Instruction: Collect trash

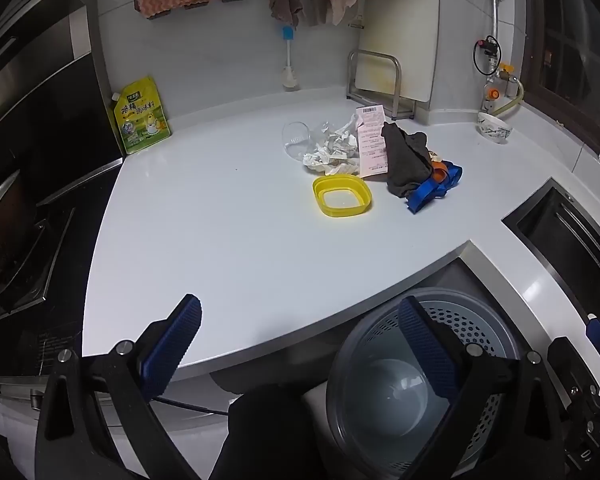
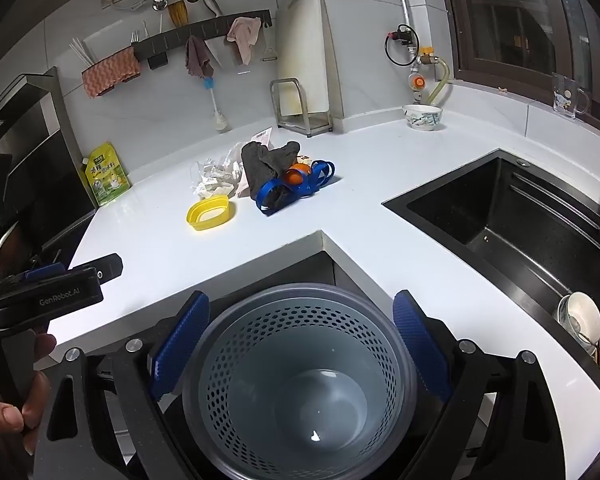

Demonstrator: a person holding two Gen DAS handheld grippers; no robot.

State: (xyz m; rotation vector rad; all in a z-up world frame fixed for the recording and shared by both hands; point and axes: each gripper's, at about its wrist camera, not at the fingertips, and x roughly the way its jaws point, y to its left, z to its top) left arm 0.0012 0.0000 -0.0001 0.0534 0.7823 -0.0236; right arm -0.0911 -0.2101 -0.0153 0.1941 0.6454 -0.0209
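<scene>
White stone countertop (image 1: pixel 228 216) fills the middle of both views, wrapping in an L around a cut-out corner. At the far left of the left wrist view a dark cooktop (image 1: pixel 24 240) sits beside it, and a yellow-green seasoning pouch (image 1: pixel 142 118) leans against the back wall at centre left.

Moving right, the trash lies in a loose cluster at the upper centre of the frame: a clear plastic cup (image 1: pixel 296 140) on its side, crumpled white paper (image 1: pixel 334 148) touching it, a pink receipt (image 1: pixel 372 142) lying just beside the paper, and a yellow square lid (image 1: pixel 342 196) in front of them. Right of the receipt a dark grey cloth (image 1: pixel 404 160) drapes over blue plastic pieces (image 1: pixel 436 190), with something orange (image 1: pixel 440 168) tucked between them. A patterned bowl (image 1: pixel 494 126) stands apart near the back corner, and a black sink (image 2: pixel 512 216) occupies the right side of the right wrist view.

At the bottom of both frames a grey perforated bin (image 2: pixel 300 376) stands below the counter's inner corner; nothing but a small white speck shows on its floor.

Left gripper (image 1: pixel 300 356) is spread wide with nothing between its blue pads, hovering over the counter edge and the bin. Right gripper (image 2: pixel 300 348) is likewise spread wide and holds nothing, its pads framing the bin's rim from above without touching it. At lower left of the right wrist view a hand (image 2: pixel 8 408) grasps the other gripper's handle.
</scene>
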